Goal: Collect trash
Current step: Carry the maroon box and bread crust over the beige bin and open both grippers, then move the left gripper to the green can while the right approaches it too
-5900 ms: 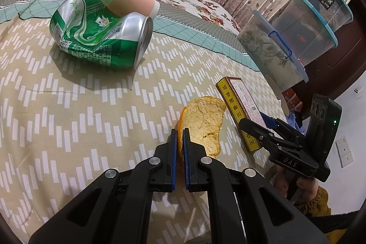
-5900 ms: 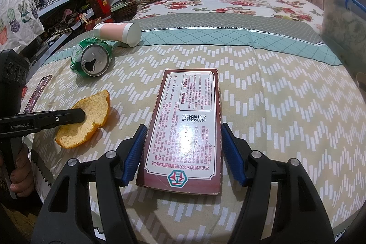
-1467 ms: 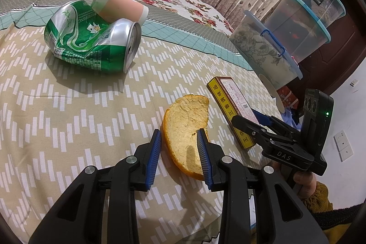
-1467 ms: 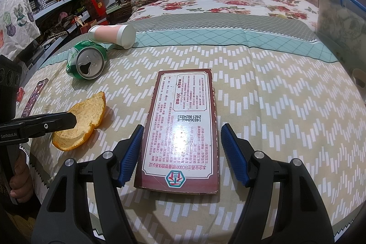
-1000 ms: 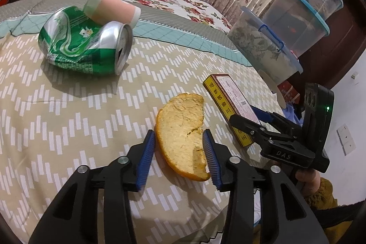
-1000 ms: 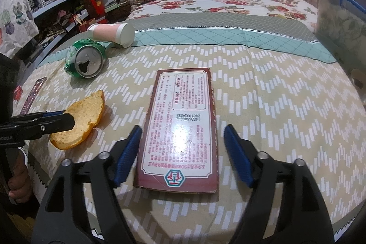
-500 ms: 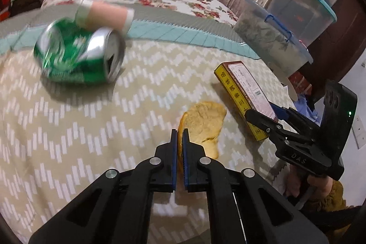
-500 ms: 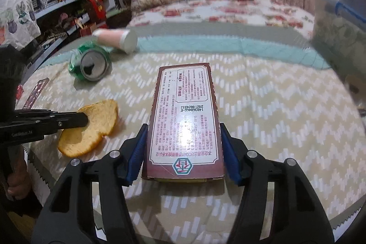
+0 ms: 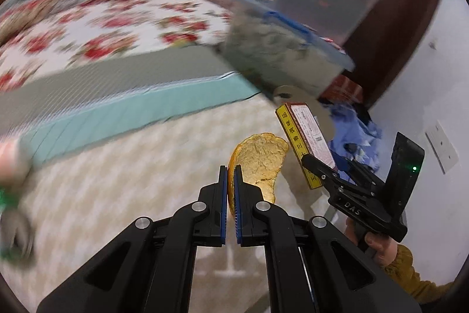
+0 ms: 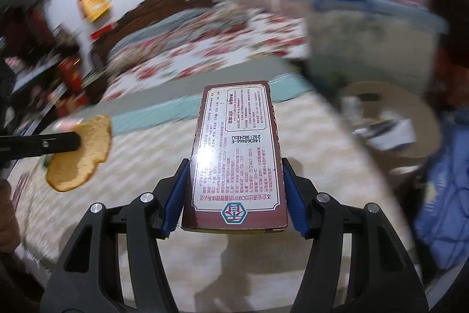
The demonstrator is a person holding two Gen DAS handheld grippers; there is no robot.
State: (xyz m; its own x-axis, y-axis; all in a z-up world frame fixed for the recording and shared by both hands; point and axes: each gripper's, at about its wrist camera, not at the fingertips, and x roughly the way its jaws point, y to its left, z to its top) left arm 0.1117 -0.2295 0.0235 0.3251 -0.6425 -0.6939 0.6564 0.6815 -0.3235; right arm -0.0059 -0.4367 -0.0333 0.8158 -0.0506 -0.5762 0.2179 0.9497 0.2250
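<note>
My left gripper (image 9: 230,175) is shut on an orange peel (image 9: 259,160) and holds it edge-on above the chevron-patterned cloth (image 9: 123,184). The peel also shows in the right wrist view (image 10: 80,154), pinched by the left gripper's fingers (image 10: 58,143). My right gripper (image 10: 234,189) is shut on a flat maroon carton (image 10: 236,148) with printed text, lifted off the cloth. The carton shows in the left wrist view (image 9: 304,143) with its yellow side, held by the right gripper (image 9: 315,163). Both views are motion-blurred.
A green can (image 9: 8,225) and a pink cup (image 9: 8,157) are blurred at the left edge. Stacked plastic storage boxes (image 9: 293,57) stand to the right. A round tan bin (image 10: 392,122) with scraps in it sits beyond the table's right edge. A bed (image 9: 88,19) lies behind.
Both grippers have lifted their loads off the cloth and swung to the right, toward the storage boxes and the bin. The can and cup have slid to the left edge of view.
</note>
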